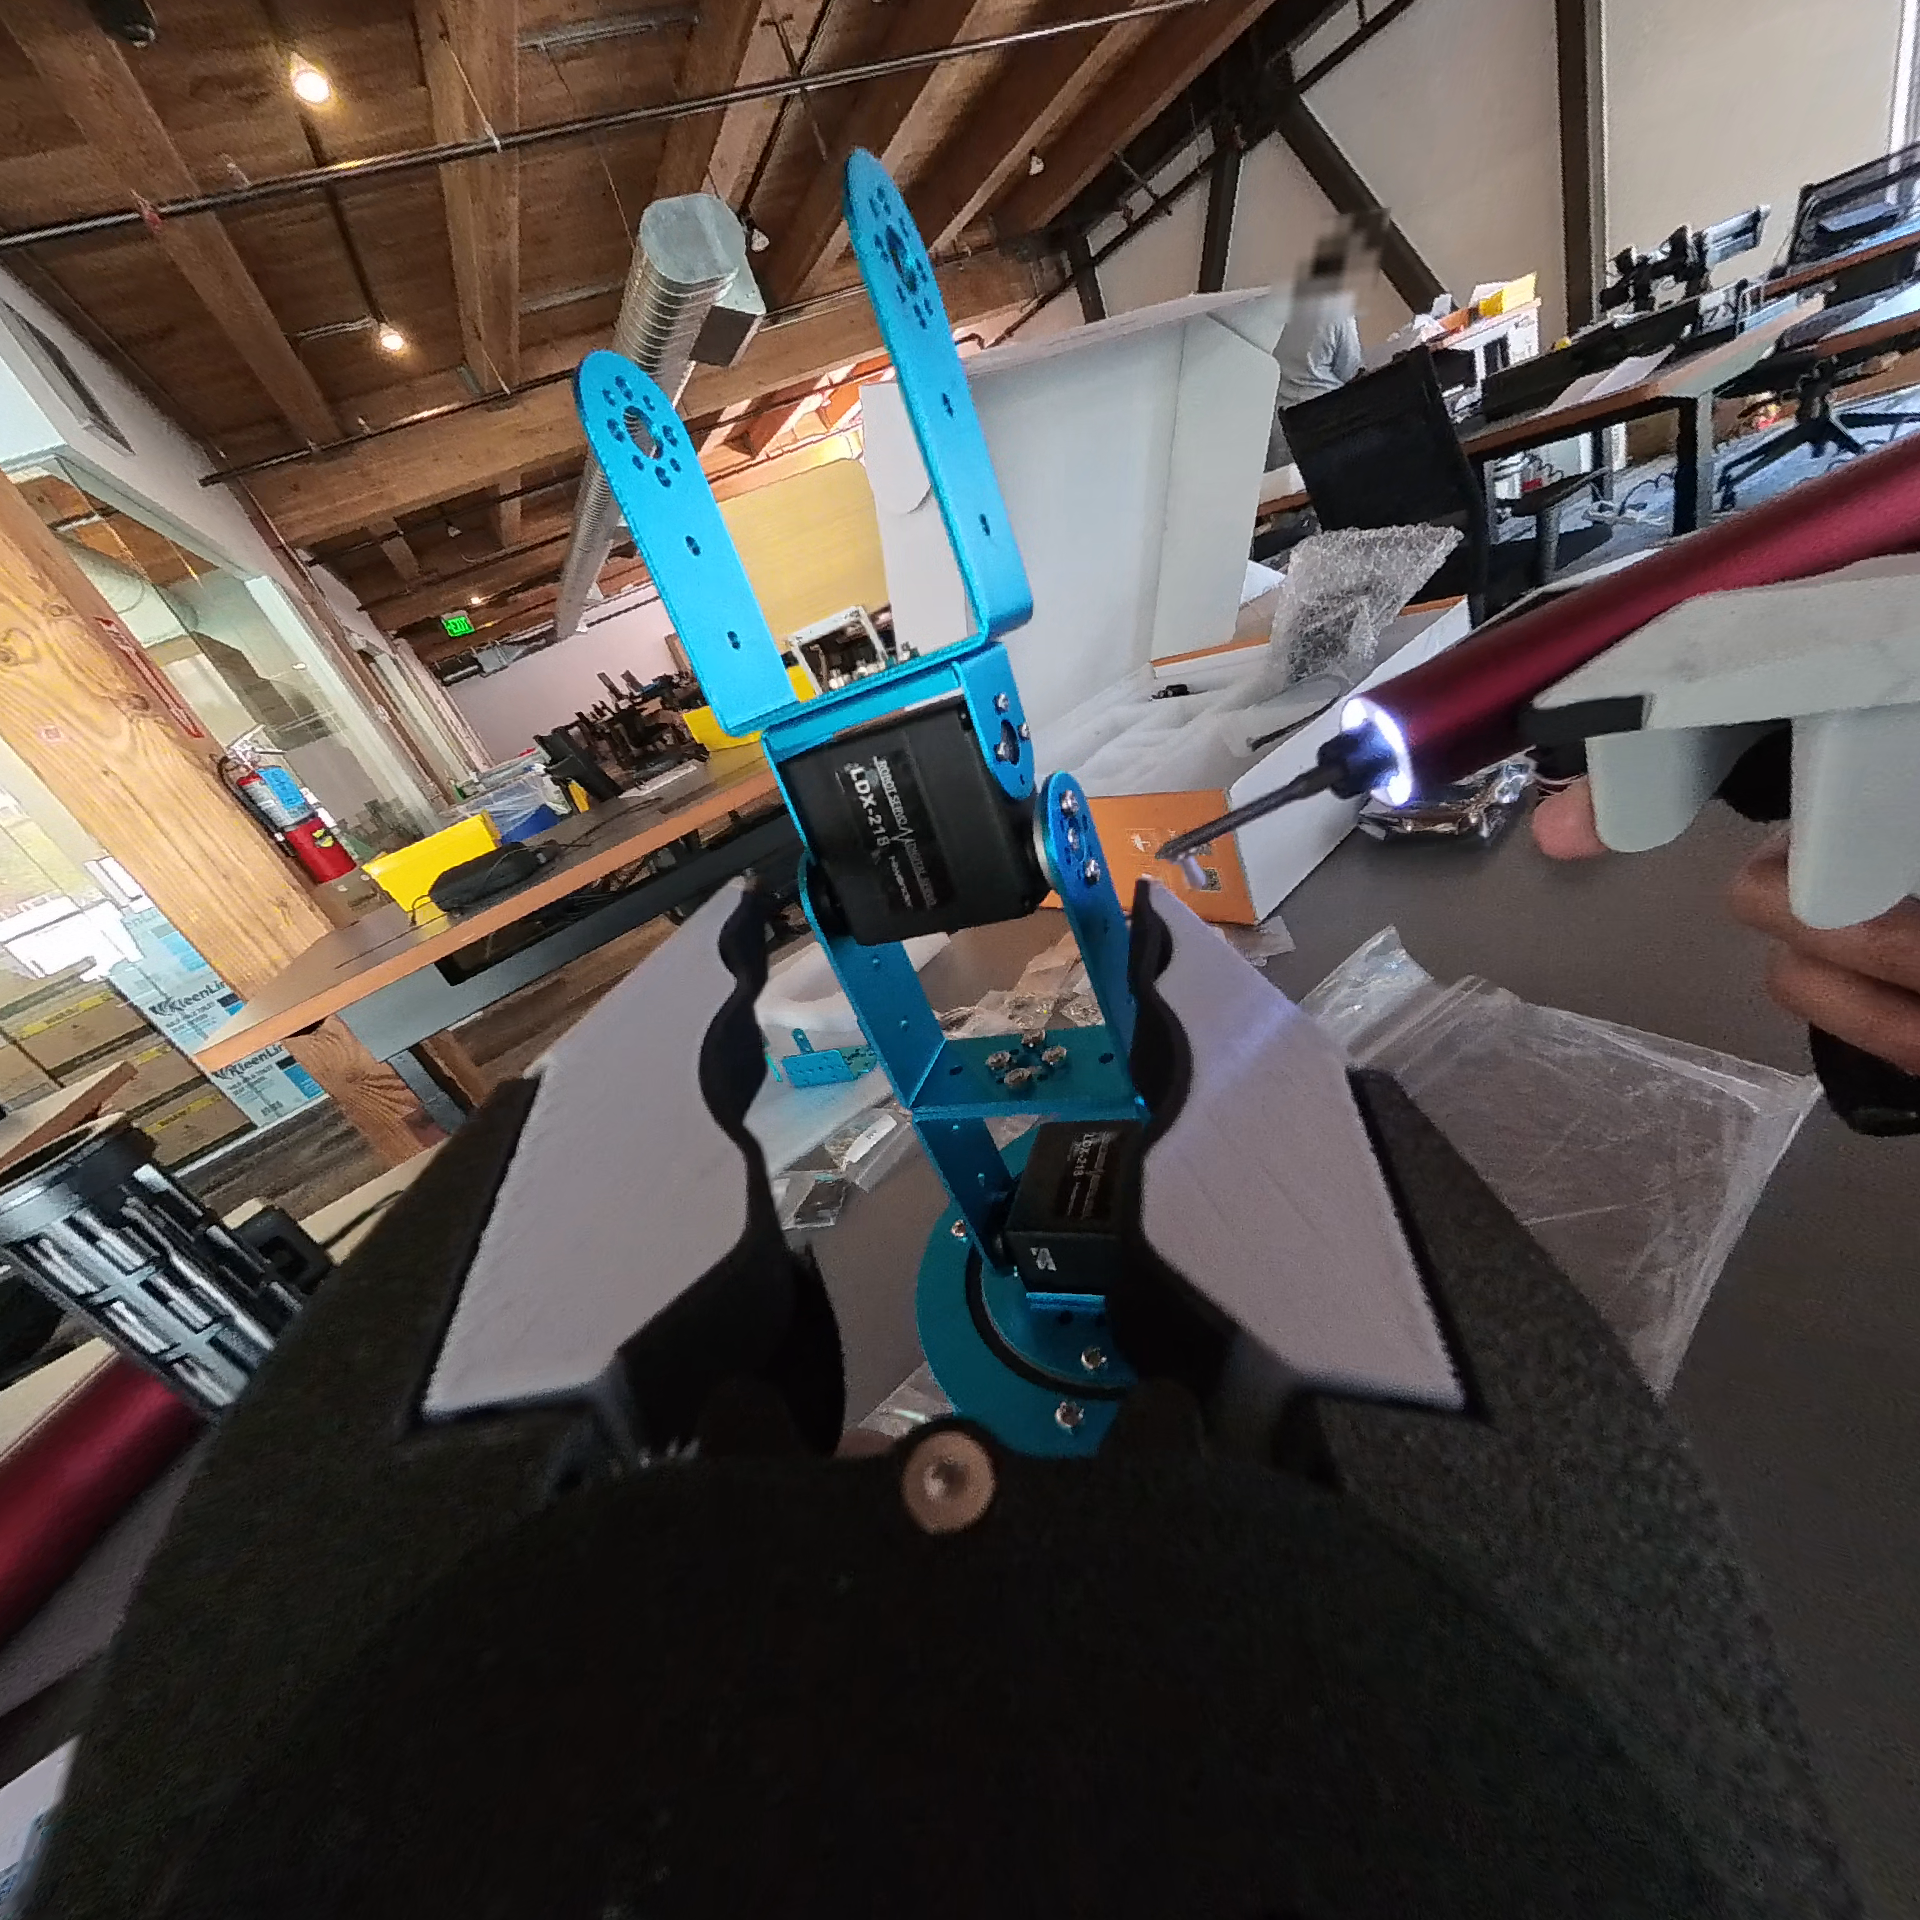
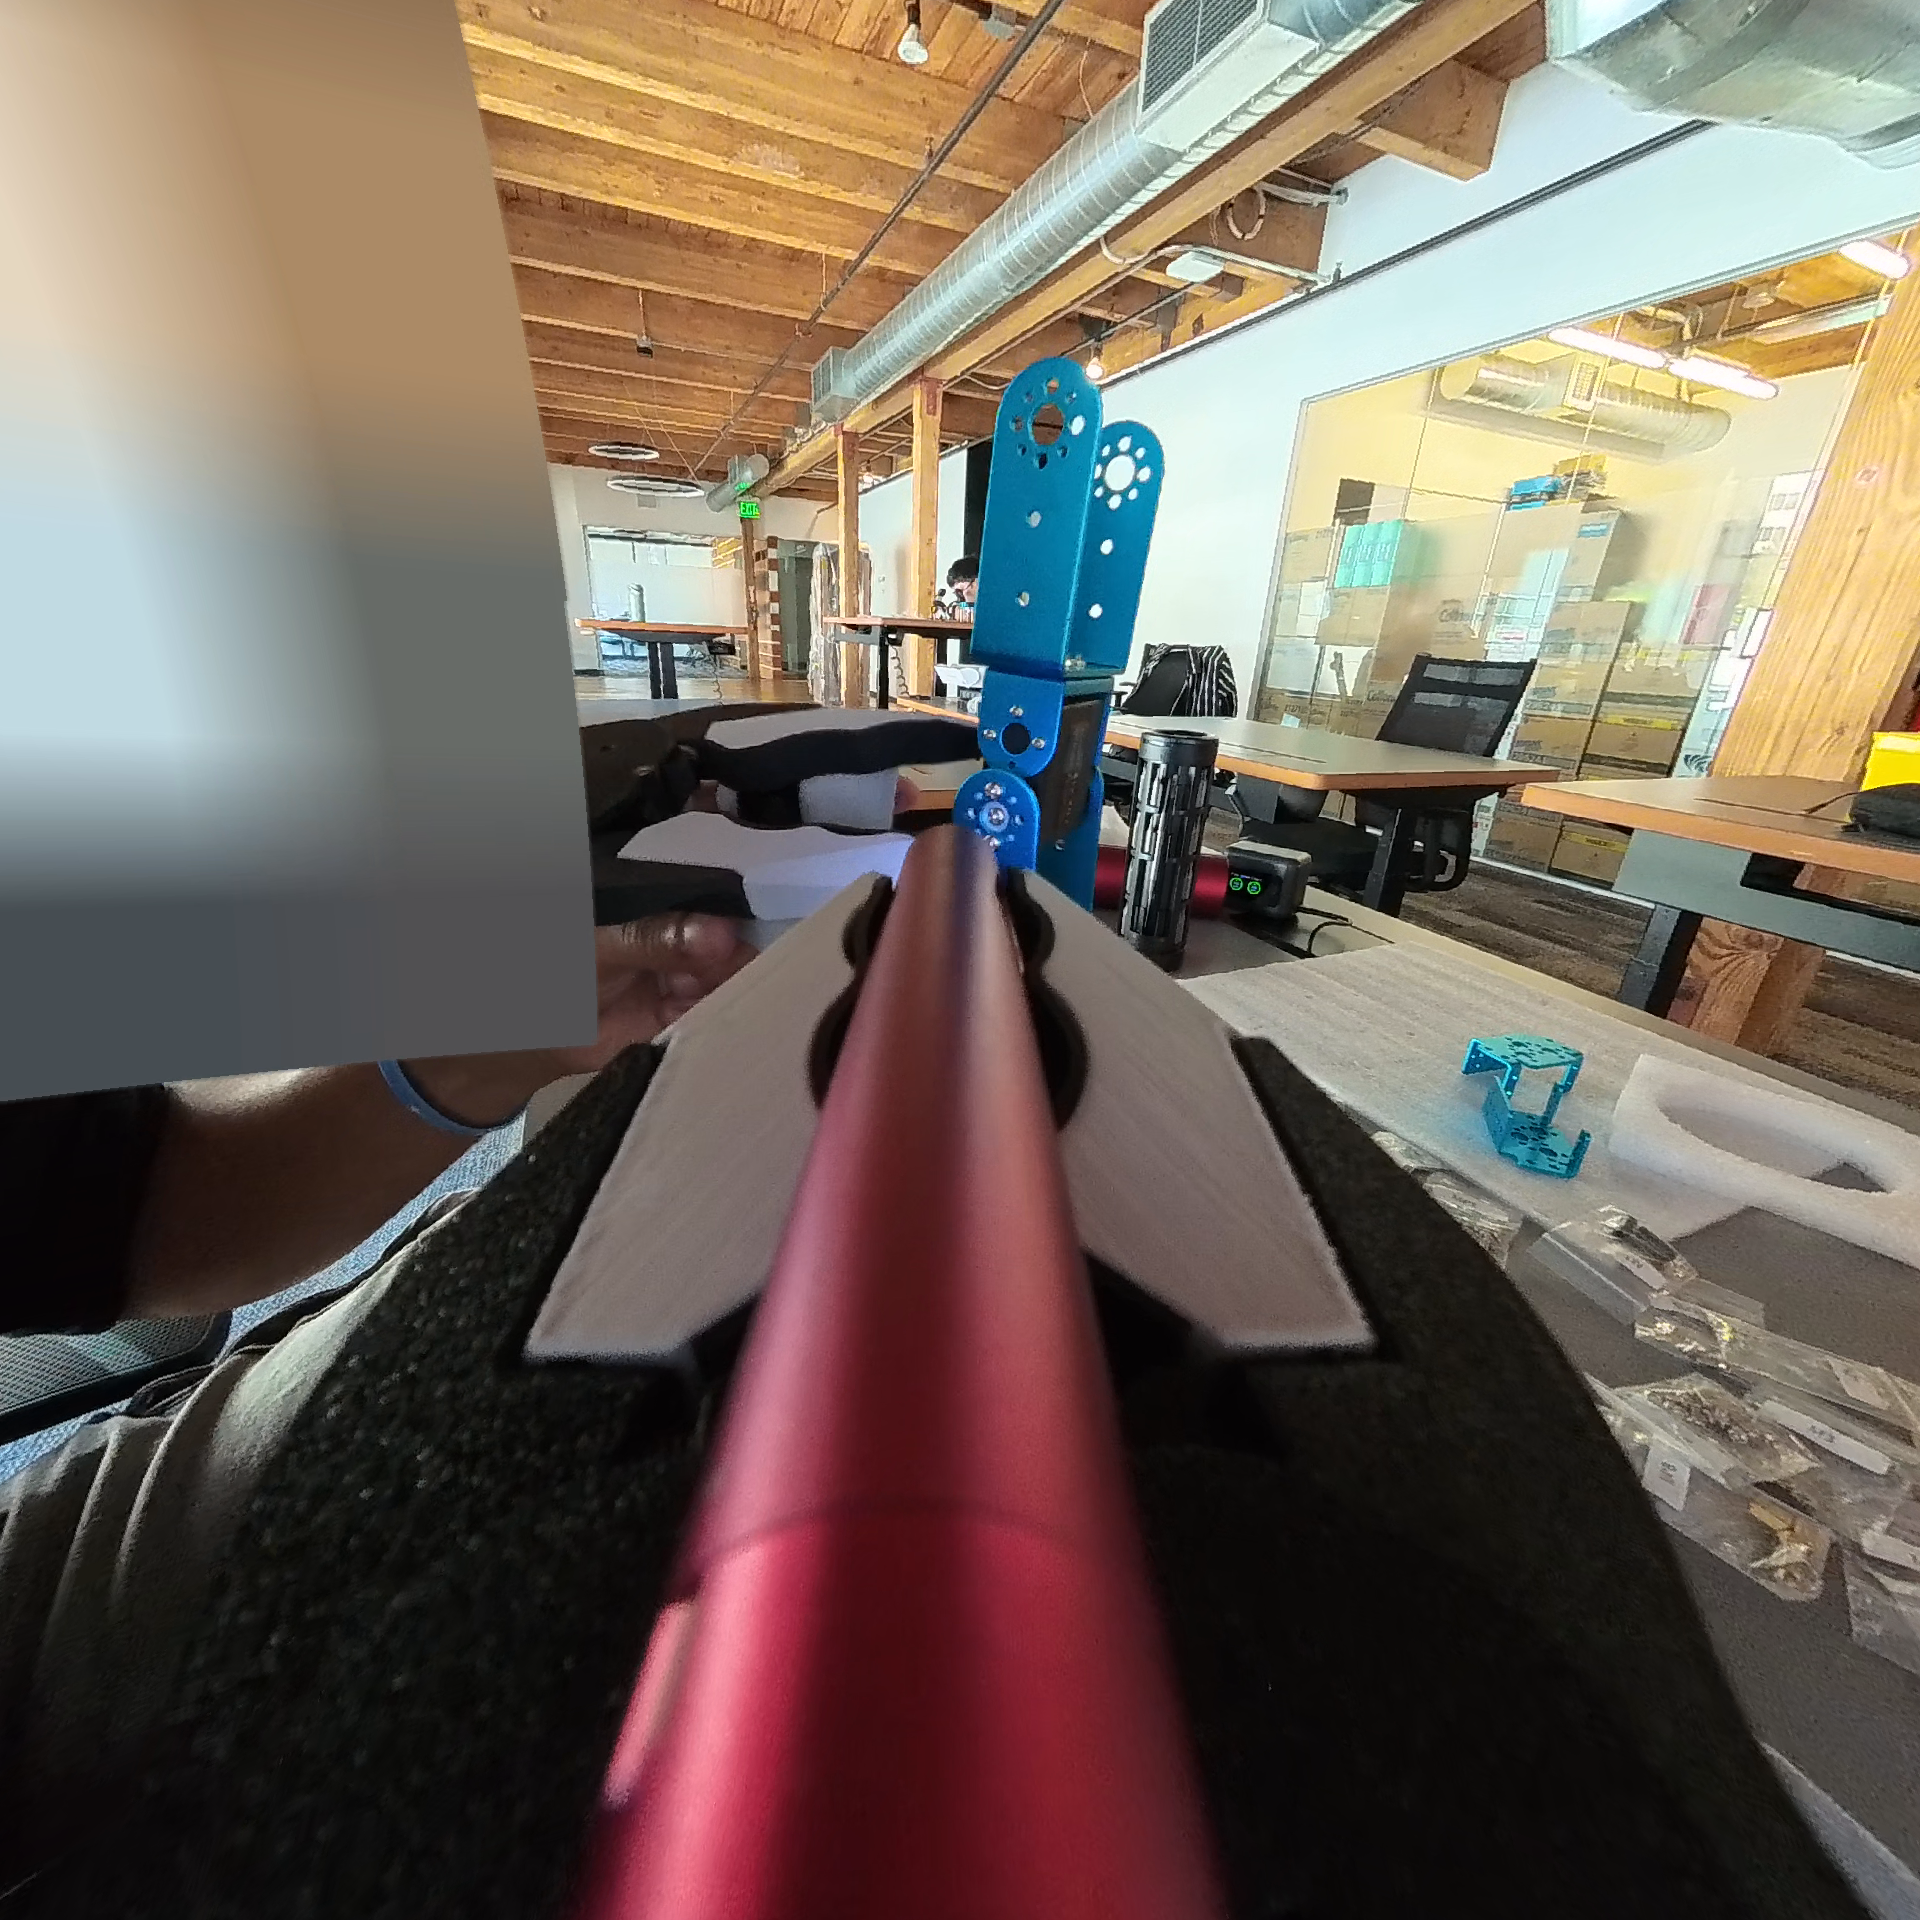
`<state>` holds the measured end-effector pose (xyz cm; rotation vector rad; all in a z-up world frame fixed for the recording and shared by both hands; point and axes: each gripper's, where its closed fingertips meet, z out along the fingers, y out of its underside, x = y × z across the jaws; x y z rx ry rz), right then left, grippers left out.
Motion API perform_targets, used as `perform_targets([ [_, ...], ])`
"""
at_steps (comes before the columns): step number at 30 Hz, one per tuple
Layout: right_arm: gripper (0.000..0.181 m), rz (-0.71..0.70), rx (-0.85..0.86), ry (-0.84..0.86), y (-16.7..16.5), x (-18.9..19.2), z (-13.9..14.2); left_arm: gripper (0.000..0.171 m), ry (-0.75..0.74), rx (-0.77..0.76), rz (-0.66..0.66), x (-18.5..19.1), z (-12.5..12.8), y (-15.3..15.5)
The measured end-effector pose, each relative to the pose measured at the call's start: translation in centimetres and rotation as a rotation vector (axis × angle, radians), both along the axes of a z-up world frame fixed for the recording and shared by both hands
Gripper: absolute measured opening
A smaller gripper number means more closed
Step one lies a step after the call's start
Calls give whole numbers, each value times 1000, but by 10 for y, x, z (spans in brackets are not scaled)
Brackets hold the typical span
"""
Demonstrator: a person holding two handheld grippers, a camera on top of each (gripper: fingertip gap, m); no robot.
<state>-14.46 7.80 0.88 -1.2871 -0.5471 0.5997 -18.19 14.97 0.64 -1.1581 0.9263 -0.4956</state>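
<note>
L gripper (image 1: pixel 940 961): fingers straddle the blue bracket assy (image 1: pixel 883 790), clamped on its lower U-bracket; R-side pad looks to touch the bracket arm, L side less clear. Assy tilted, its round base (image 1: pixel 997 1340) low between my fingers, just above the grey table (image 1: pixel 1558 935). Black servo (image 1: pixel 914 821) sits mid-stack, open U-bracket (image 1: pixel 790 436) on top.

R gripper (image 2: pixel 940 883): clenched on red electric screwdriver (image 2: pixel 914 1351), barrel running fwd between the fingers. In the left view its LED ring is lit, bit (image 1: pixel 1226 821) near the screws on the small blue horn plate (image 1: pixel 1075 831); can't tell if seated.

Nearby: white/orange box (image 1: pixel 1174 831), bubble wrap (image 1: pixel 1351 592), clear bags (image 1: pixel 1538 1091); spare blue bracket (image 2: pixel 1525 1107), foam piece (image 2: pixel 1766 1164), hardware bags (image 2: pixel 1714 1423).

Risks, my read:
- Bit off-axis to screw → cam-out, chewed head, scratched anodising.
- Push from driver vs. a grip low on the stack → assy pivots or slips in pads.
- Servo joint may swing under side load, moving the target.
- Smooth round barrel could roll in R fingers under torque.
- Loose screw drops among bags, hard to find.
</note>
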Motion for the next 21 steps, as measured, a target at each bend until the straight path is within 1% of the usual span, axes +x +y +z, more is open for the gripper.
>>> perform_targets([
  [8,22,-8,-19,-15,-1,3,-5,69,6,0,14,-6,-3,-1],
  [11,22,-10,-36,-5,-2,8,-8,60,-11,-23,19,-13,-6,-6],
  [14,21,8,-46,15,-3,8,-7,52,-40,-108,-66,-8,-18,-28],
  [16,21,30,-48,27,-5,3,-6,49,-60,-147,-99,-3,-24,-40],
  [19,21,59,-49,31,-8,-5,-4,45,-111,-172,-121,0,-24,-46],
  [21,21,81,-52,37,-11,-10,-4,39,-140,-148,-137,2,-19,-50],
])
